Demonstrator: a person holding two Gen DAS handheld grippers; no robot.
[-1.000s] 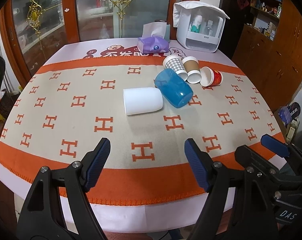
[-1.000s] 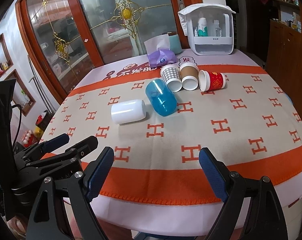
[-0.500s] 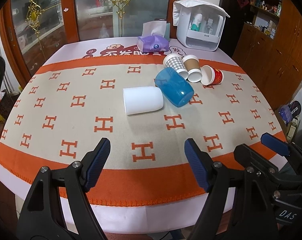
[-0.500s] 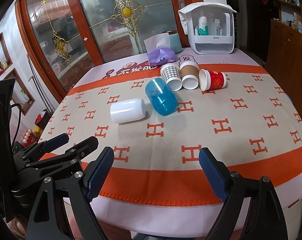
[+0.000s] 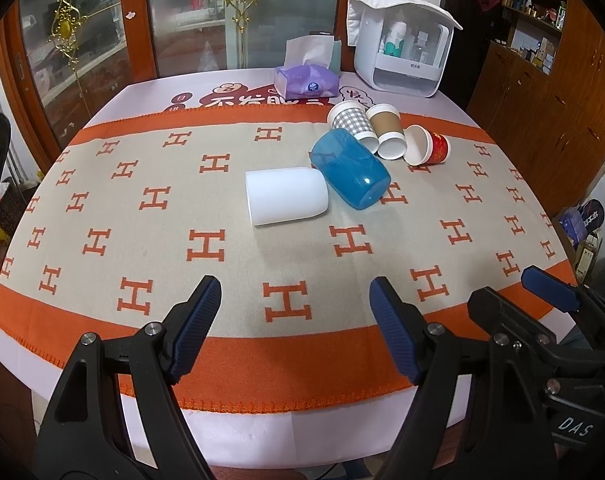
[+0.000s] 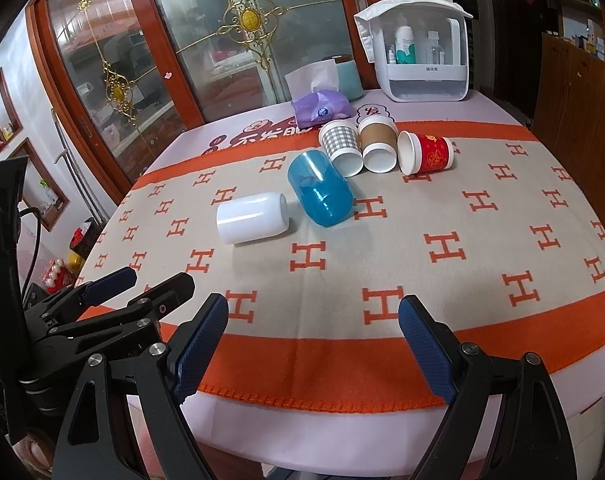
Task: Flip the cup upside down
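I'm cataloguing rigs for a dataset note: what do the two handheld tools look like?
Both match: the left tool and right tool have black plastic clamp-style arms with silver rivets and dark blue ribbed pads. The right one's body, seen from the left view, bears white "DAS" lettering.

A table (image 5: pixel 262 420) carries an orange and beige blanket (image 5: pixel 222 216) patterned with H letters, which covers most of its top. Near the far edge lies a purple tissue pack (image 5: pixel 305 83) with a white tissue standing up from it, and just behind it a pale green canister (image 6: pixel 349 77) stands upright. At the far right corner sits a white storage box (image 5: pixel 402 46) holding bottles. Beyond the table are glass doors (image 6: pixel 230 40) with gold ornaments, and wooden cabinets (image 5: pixel 542 92) stand along the right side.
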